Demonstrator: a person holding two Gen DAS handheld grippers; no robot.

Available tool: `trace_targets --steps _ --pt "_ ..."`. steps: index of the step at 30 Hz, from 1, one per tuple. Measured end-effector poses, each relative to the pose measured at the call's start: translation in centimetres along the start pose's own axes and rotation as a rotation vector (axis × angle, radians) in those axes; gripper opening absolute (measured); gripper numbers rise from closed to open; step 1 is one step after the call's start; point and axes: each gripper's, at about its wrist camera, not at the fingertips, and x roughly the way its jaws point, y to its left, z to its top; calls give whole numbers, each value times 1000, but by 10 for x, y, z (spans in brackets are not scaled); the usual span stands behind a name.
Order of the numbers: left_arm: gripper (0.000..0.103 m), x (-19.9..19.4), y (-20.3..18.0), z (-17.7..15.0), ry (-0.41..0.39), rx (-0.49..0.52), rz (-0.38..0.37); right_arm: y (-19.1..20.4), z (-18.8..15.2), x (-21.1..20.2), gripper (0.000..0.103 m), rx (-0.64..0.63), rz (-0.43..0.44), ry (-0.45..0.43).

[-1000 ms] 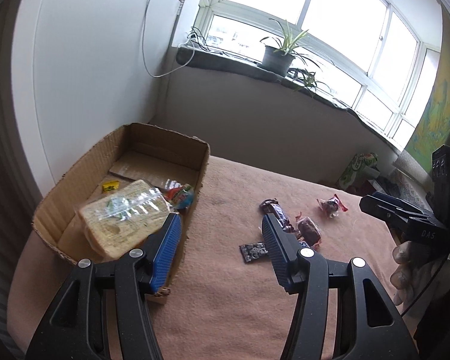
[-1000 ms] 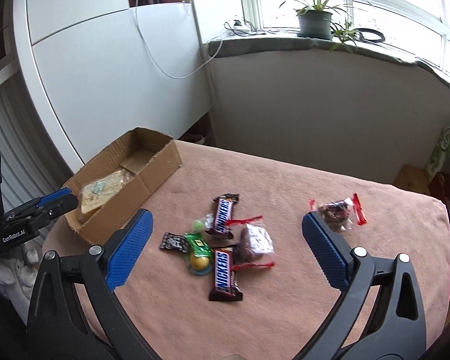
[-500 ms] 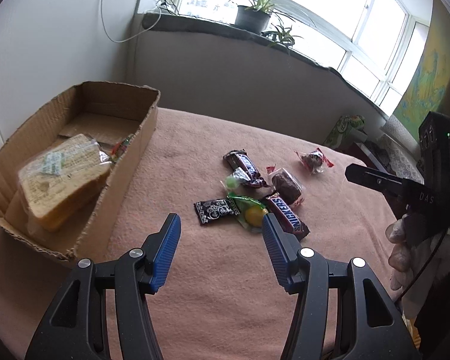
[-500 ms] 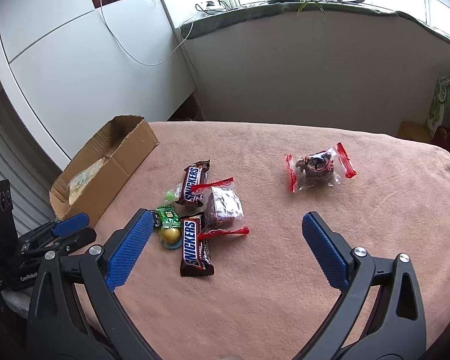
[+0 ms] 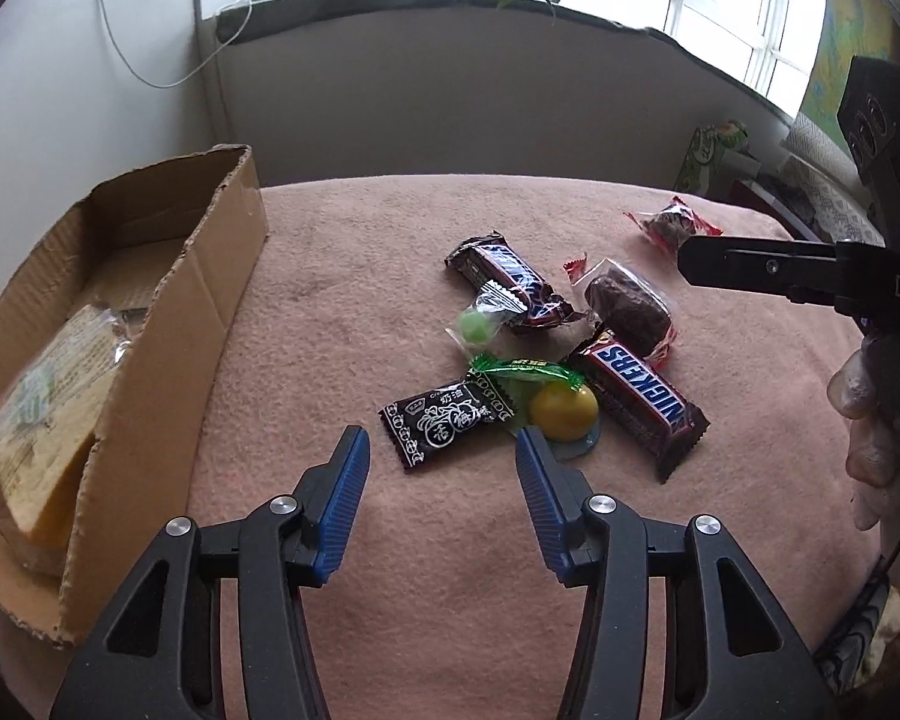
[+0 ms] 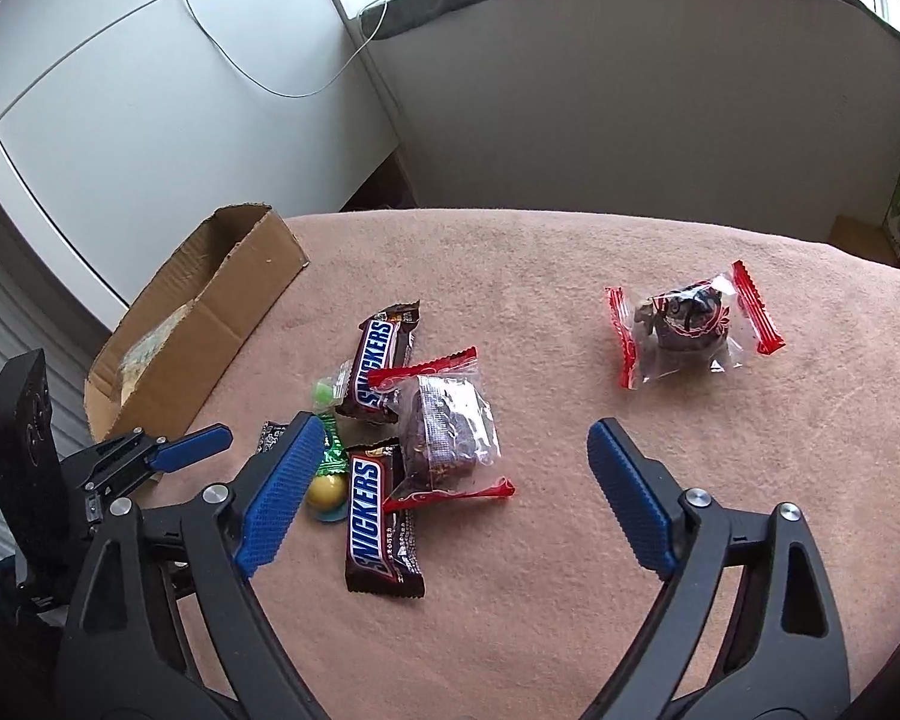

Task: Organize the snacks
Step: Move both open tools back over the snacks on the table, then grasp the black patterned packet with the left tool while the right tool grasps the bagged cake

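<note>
While both claws hang spread and empty over the pink-covered desk (image 5: 450,570), the job is to pick one wrapper cleanly from the pile. Nearest the left claw (image 5: 441,456), whose jaws are closing with nothing yet between them, lies the black sachet (image 5: 441,423), flat on the cloth just ahead of the tips; I judge it the natural target. Come down steeply so one pad lands on each long edge, since a flat packet slips under a shallow approach. Touching it on the right is the yellow ball sweet (image 5: 564,411) in its green wrapper, so keep the right-hand pad clear of that. Just beyond sits the near Snickers bar (image 5: 636,390), with the brown cake in clear film (image 5: 630,306) overlapping its far end; the green sweet (image 5: 476,327) and the far Snickers bar (image 5: 510,282) lie behind. The right claw (image 6: 450,480), also narrowing on nothing, hovers with the cake between its tips; lifting the cake first would likely free the bar beneath. Well apart, further back, rests the red-edged packet (image 6: 690,318). Everything probably goes into the cardboard box (image 5: 210,276) at the left edge, which already holds a wrapped sandwich (image 5: 48,414); carry low over its near wall before releasing
</note>
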Motion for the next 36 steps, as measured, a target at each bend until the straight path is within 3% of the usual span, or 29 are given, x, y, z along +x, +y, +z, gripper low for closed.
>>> trace_targets --steps 4,10,16,18,22,25,28,36 --pt "48 11 -3 5 10 28 21 3 3 7 86 -22 9 16" --pt "35 21 -3 6 16 57 35 3 4 20 82 -36 9 38" --pt "24 25 0 11 16 47 16 1 3 33 67 -37 17 73" --pt "21 25 1 12 14 42 12 1 2 37 56 -38 24 89" --pt "20 25 2 14 16 40 -8 1 -1 45 43 -47 38 115" --pt "22 25 0 18 17 43 -26 2 -1 45 42 -55 37 112" --pt "30 27 0 21 21 24 -32 3 -1 45 40 -68 27 108" --pt "28 36 1 28 21 -16 -68 2 -4 37 39 -89 -3 90"
